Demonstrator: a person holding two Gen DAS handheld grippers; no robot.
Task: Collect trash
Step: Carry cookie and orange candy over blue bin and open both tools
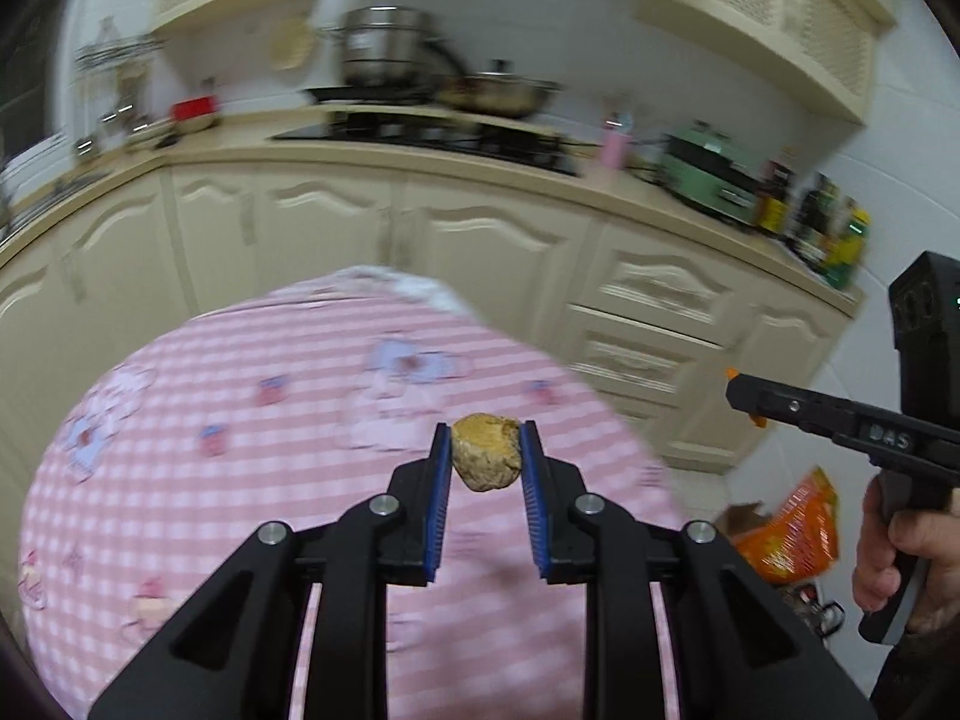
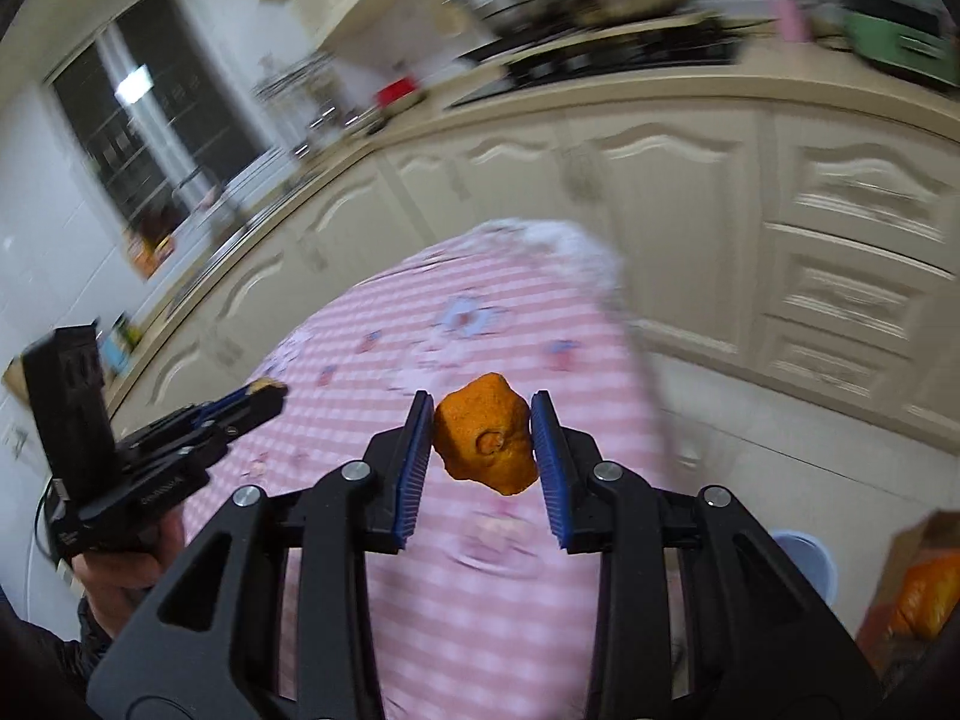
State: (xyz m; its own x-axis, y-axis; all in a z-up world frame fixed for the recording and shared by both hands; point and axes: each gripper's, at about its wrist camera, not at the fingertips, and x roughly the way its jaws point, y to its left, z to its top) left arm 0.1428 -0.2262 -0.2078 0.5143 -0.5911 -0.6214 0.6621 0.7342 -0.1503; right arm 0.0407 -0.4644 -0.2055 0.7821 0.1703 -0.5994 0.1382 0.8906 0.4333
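In the left wrist view my left gripper [image 1: 485,427] is shut on a tan crumpled lump [image 1: 485,461], held in the air above the table with the pink checked cloth [image 1: 180,420]. My right gripper [image 2: 482,397] is shut on an orange, rough peel-like piece [image 2: 485,447], which also hangs above the pink cloth [image 2: 480,312]. Each gripper shows in the other's view: the right gripper [image 1: 743,395] at the right edge in a hand, the left gripper [image 2: 264,391] at the left with the tan lump [image 2: 268,384] at its tip.
Cream kitchen cabinets [image 1: 480,240] curve behind the table, with a stove and pots [image 1: 384,48] and a green appliance [image 1: 708,174] on the counter. An orange bag in a cardboard box [image 1: 786,528] and a blue round container [image 2: 804,558] are on the floor to the right.
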